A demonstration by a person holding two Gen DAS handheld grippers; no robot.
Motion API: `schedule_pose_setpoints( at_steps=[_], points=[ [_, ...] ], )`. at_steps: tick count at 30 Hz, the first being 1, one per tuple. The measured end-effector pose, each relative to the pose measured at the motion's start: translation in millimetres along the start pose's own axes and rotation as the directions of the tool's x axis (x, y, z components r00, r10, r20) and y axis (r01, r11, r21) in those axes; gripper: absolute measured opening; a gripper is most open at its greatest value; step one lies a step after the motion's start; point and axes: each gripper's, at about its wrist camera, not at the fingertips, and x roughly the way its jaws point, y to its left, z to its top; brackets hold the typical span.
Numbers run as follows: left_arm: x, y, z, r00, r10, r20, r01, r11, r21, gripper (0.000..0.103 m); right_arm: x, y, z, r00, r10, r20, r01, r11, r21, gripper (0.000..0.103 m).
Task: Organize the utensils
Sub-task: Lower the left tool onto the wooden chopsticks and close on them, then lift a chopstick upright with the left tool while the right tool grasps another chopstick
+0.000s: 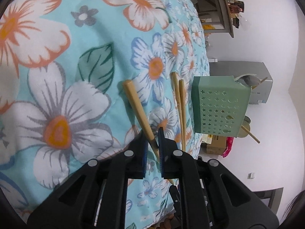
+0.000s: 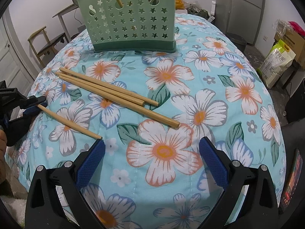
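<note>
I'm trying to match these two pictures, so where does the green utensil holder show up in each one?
Left wrist view: green utensil holder at right of centre, lying sideways in the picture.
Right wrist view: the holder at top centre, upright.
Shared landmark: the chopstick clamped in the left gripper.

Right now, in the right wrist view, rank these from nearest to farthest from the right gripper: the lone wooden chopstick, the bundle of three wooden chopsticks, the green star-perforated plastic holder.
1. Lone wooden chopstick: its thick end lies just off the right gripper, on the left.
2. Bundle of three wooden chopsticks: mid-cloth, ahead.
3. Green star-perforated plastic holder: upright at the far edge.
</note>
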Motion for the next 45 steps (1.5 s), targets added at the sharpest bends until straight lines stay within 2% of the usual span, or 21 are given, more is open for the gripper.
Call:
schedule_pose_setpoints(
  at_steps=[4,10,13,16,19,22,26,30,33,36,39,45],
  points=[
    [-8.5,-8.8,0.2,0.999,0.01,0.033,-0.012,0.998,0.063,0.008,0.1,-0.6,-0.3,1.0,0.002,0.002,-0.002,1.0,0.0,0.097],
    [-42.9,-36.6,3.2,0.989,-0.054,0.136,0.022,0.974,0.224,0.006,-0.8,-3.0,1.4,1.0,0.022,-0.006,-0.022,1.0,0.006,0.097],
    [-69.4,-60.6,4.5,0.973,-0.091,0.212,0.012,0.938,0.347,0.004,-2.9,-5.0,2.0,0.999,0.038,-0.007,-0.038,0.999,0.009,0.097],
    [-93.0,-80.2,5.7,0.954,-0.119,0.275,-0.016,0.896,0.444,0.004,-12.5,-5.6,7.0,0.999,0.002,0.033,-0.002,1.0,0.012,0.096],
    [-110.2,-94.7,8.3,0.938,-0.153,0.311,-0.026,0.863,0.504,0.004,-27.8,4.3,16.2,0.993,0.001,0.114,0.002,1.0,-0.031,0.089],
    [-124.8,-105.6,12.6,0.922,-0.179,0.344,-0.045,0.831,0.554,0.004,-36.5,20.7,27.0,0.985,0.019,0.169,-0.003,0.996,-0.094,0.076],
    [-135.2,-113.3,17.3,0.907,-0.178,0.383,-0.085,0.811,0.578,0.004,-30.7,49.8,46.3,0.98,0.09,0.178,-0.056,0.981,-0.187,0.05],
    [-142.6,-116.8,21.0,0.897,-0.179,0.404,-0.109,0.797,0.595,0.004,-17.1,82.3,57.7,0.977,0.138,0.162,-0.082,0.946,-0.313,0.03],
    [-146.4,-117.5,24.2,0.892,-0.187,0.412,-0.111,0.793,0.599,0.004,-10.4,95.4,70.8,0.97,0.206,0.131,-0.152,0.928,-0.339,0.023],
    [-146.5,-117.0,28.5,0.891,-0.19,0.412,-0.11,0.791,0.602,0.004,2.7,106.6,92.2,0.955,0.289,0.064,-0.25,0.904,-0.347,0.018],
    [-143.8,-115.2,33.6,0.896,-0.194,0.4,-0.094,0.797,0.597,0.004,18.4,123.8,108.7,0.935,0.355,-0.011,-0.331,0.859,-0.392,0.015],
    [-141.1,-116.7,39.0,0.9,-0.197,0.39,-0.09,0.79,0.606,0.004,47.7,145.0,121.8,0.912,0.388,-0.137,-0.407,0.809,-0.424,0.012]
  ],
)
